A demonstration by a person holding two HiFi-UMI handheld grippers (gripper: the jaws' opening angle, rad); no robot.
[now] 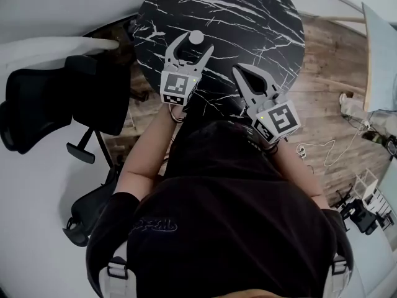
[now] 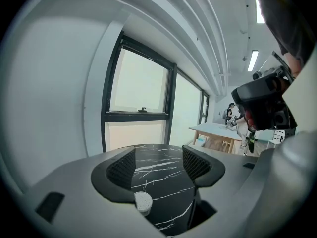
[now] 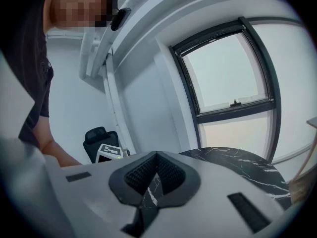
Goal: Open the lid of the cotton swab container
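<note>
Table: round top [image 1: 260, 17] of black stone-look slab with thin white veins, smooth and faintly glossy; it sits over a wood-plank floor [image 1: 329, 73].
Background: pale walls and a dark-framed window [image 2: 138, 93]; a black padded office chair [image 1: 37, 110] stands off the table's left edge.
Cotton swab container: small white cylinder [image 1: 196, 37], short and round, on the table towards the edge nearest the person.
Container surface: matte white side; the round top face looks finely speckled in the left gripper view. Whether the lid is seated I cannot tell.
Container axis: stands upright, its axis vertical, round face turned up to the ceiling.
Left gripper: pale grey moulded shell [image 1: 196, 42] with black ribbed pads [image 2: 120, 170], jaws spread wide. The container stands between them, closer to the left-hand pad, and neither pad presses on it.
Right gripper: same grey shell and ribbed black pads [image 1: 237, 72], jaws clenched together with only table showing behind the pads; it hangs over the table to the right of the container, apart from it.
Marker cubes: white, with black square patterns, one on each gripper.
</note>
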